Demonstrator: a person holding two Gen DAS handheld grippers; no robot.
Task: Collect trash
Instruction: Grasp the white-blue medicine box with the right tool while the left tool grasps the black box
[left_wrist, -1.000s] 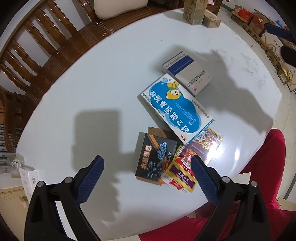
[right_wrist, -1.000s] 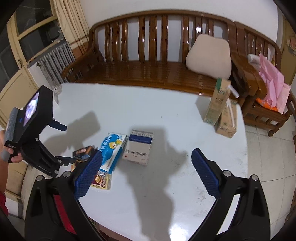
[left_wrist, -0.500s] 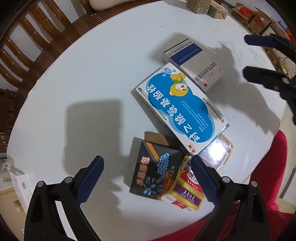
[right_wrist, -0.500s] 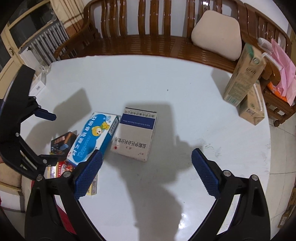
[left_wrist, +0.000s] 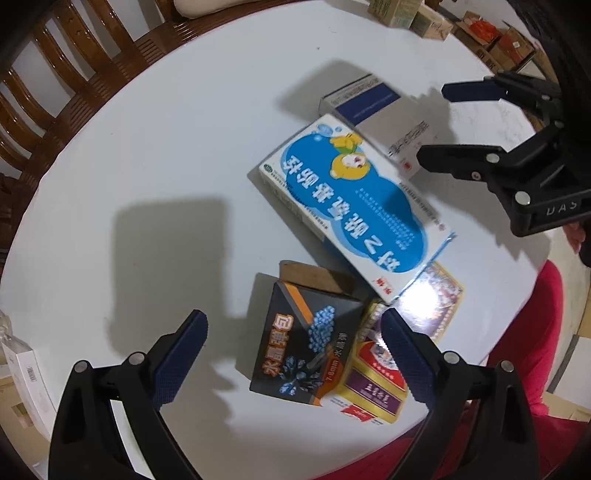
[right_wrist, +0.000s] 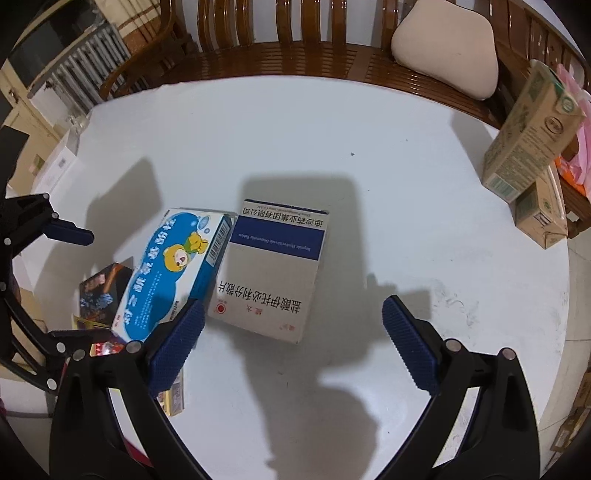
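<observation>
Several empty boxes lie on a white round table (left_wrist: 147, 155). A blue and white bear box (left_wrist: 351, 199) lies in the middle, also in the right wrist view (right_wrist: 170, 273). A grey box with a navy band (right_wrist: 269, 269) lies beside it, also in the left wrist view (left_wrist: 373, 110). A black box (left_wrist: 306, 339) and a red and yellow box (left_wrist: 373, 384) sit near the table edge. My left gripper (left_wrist: 291, 350) is open above the black box. My right gripper (right_wrist: 291, 339) is open above the grey box's near end.
Two tan cartons (right_wrist: 528, 147) stand at the table's far right edge. A wooden bench (right_wrist: 295, 48) with a beige cushion (right_wrist: 443, 48) runs behind the table. Cardboard boxes (left_wrist: 495, 40) sit on the floor. The person's red clothing (left_wrist: 524, 369) is at the near edge.
Both grippers have moved lower and closer to the boxes. The right gripper has come into the left wrist view, over the grey box. Both stay open.
</observation>
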